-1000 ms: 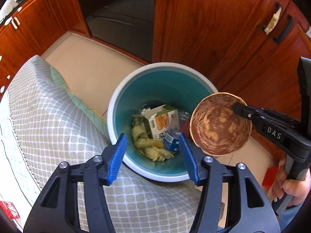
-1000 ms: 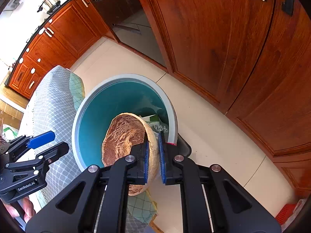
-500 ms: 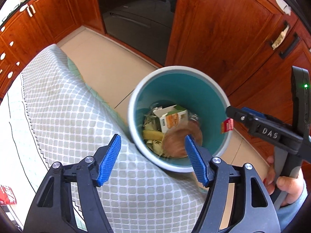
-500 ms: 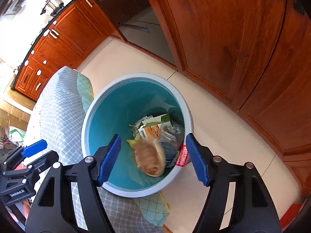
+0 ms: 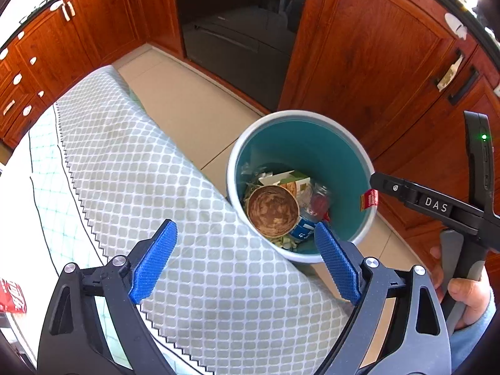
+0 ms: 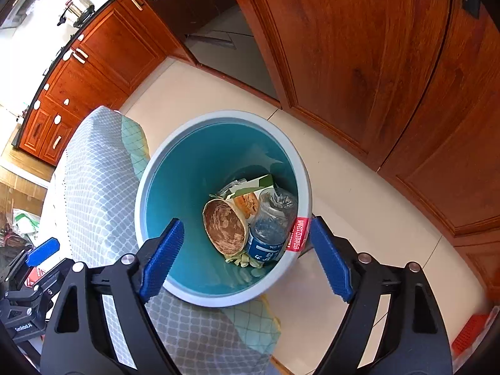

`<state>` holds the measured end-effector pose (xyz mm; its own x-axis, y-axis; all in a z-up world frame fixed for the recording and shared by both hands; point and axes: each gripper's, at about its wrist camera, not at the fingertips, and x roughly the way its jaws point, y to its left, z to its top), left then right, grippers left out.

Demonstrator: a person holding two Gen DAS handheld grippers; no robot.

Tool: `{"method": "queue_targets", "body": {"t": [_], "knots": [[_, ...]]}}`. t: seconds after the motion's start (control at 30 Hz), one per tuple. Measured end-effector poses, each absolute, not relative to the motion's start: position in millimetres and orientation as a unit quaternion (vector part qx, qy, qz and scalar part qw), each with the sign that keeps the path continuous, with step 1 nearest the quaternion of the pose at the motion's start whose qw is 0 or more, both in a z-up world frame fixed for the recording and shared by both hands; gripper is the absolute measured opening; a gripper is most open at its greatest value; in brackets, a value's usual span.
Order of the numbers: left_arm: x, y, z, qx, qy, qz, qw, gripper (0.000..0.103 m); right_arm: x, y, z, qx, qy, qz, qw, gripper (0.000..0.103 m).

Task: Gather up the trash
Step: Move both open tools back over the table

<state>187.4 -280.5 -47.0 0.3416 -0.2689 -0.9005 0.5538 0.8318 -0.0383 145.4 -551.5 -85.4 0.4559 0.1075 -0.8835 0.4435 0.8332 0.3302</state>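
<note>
We hold our left gripper (image 5: 243, 262) and right gripper (image 6: 245, 261) wide open and empty above the teal trash bin (image 6: 193, 162). The brown paper bowl (image 6: 223, 229) lies inside on a plastic bottle (image 6: 270, 225) and carton (image 6: 250, 195). The bin stands on beige floor tiles (image 6: 343, 193) beside the quilted tablecloth (image 5: 140, 162), among wooden cabinets (image 6: 359, 47).

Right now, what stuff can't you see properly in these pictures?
- Bottom of the trash bin, both views: the brown bowl, water bottle and carton cover it.
- Red can, left wrist view: cut off by the picture's edge.
- Red label on the bin rim: print too small to read.
- Right gripper: open, hiding the near rim.
</note>
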Motion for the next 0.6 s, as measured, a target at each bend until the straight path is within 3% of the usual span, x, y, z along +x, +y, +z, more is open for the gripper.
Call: {"method": "queue_targets", "body": {"t": [0.17,0.6], "knots": [[180.0,-264.9,-39.6,0.129,0.512,-0.253,0.811,0.09,142.0,-537.4,-73.7,0.26,0.512,-0.103,0.812,0.084],[157.5,-187.6,-19.3,0.091,0.494,-0.239,0.831,0.09,134.4,-467.6,-30.9,0.217,0.506,-0.075,0.831,0.084]]}}
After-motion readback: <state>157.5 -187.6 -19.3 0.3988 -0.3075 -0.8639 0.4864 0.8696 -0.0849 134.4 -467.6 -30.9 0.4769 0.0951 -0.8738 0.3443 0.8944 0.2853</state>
